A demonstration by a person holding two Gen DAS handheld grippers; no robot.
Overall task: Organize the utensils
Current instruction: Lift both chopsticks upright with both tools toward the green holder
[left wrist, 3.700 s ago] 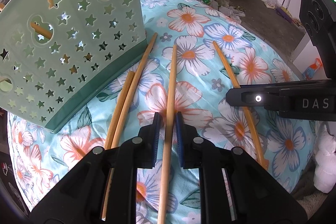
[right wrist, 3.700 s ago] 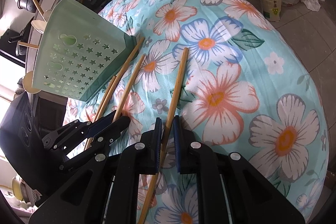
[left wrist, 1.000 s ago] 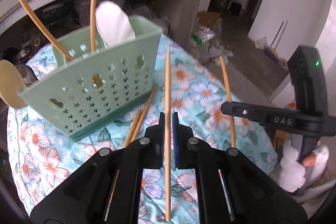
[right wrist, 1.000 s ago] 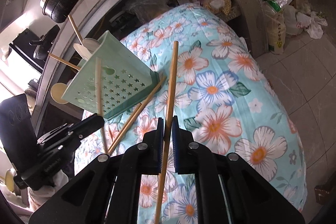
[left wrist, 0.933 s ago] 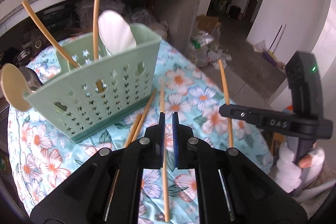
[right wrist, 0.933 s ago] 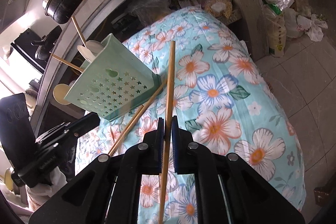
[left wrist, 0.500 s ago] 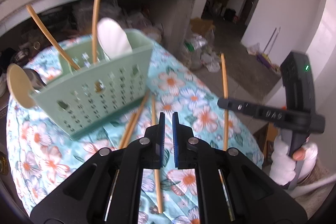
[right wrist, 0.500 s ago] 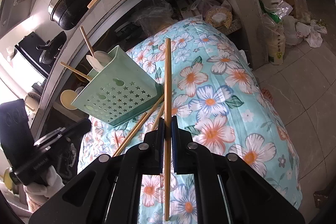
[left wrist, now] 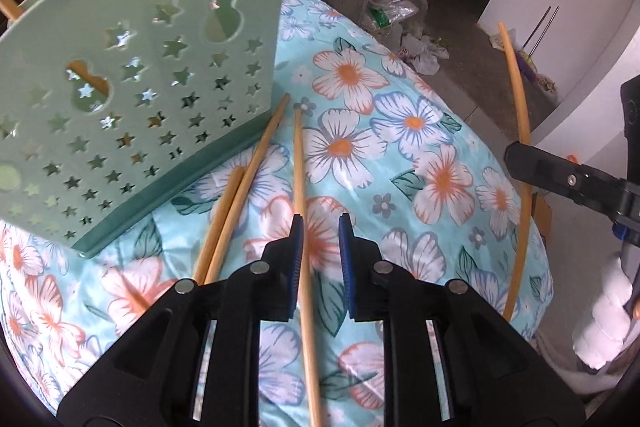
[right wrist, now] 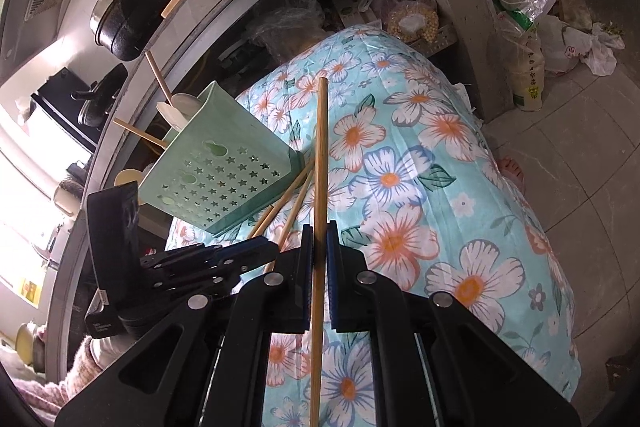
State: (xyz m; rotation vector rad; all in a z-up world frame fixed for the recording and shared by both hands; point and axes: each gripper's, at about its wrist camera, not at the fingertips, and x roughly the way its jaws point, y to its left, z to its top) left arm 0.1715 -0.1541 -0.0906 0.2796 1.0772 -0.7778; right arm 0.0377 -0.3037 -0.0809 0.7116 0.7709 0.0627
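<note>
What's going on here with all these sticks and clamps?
A person is tidying chopsticks into a green holder with a handheld gripper in each hand. The right gripper is clamped on one chopstick, lifted off the floral cloth. The left gripper is opening over another chopstick lying on the cloth beside two more.
</note>
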